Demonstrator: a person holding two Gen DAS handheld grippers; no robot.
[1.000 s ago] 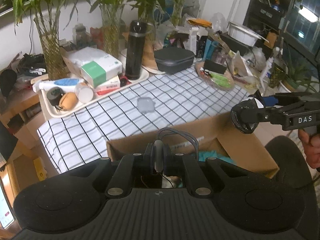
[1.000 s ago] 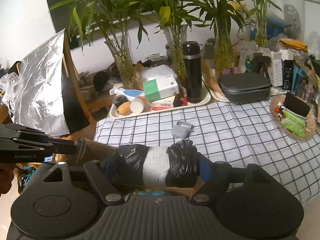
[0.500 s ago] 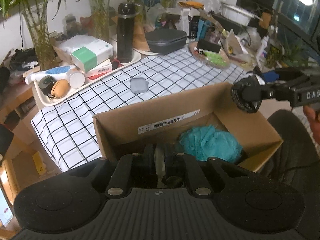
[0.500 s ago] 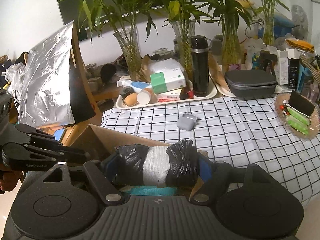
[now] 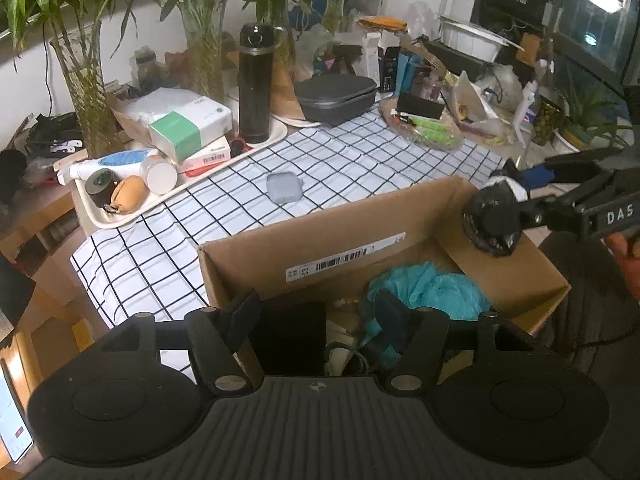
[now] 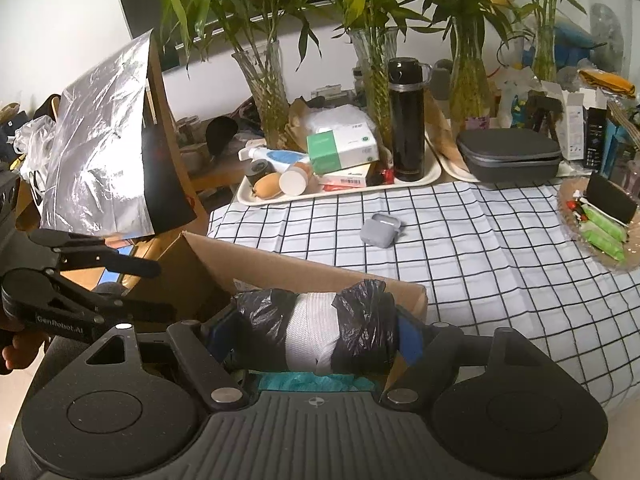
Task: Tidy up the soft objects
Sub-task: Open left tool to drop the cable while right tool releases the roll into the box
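Soft bundle [image 6: 320, 334] of black plastic and white mesh sits clamped between the fingers of our right gripper [image 6: 318, 336], poised over the near edge of the cardboard box [image 5: 360, 240] — beside the checked tablecloth [image 6: 480, 248]. Our left gripper [image 5: 316, 316] hangs inside the box, jaws opening with nothing pressed between them, above a black item and near a teal cloth [image 5: 432, 284]. We judge the drop-off step under way; next, the bundle must be lowered in and let go.
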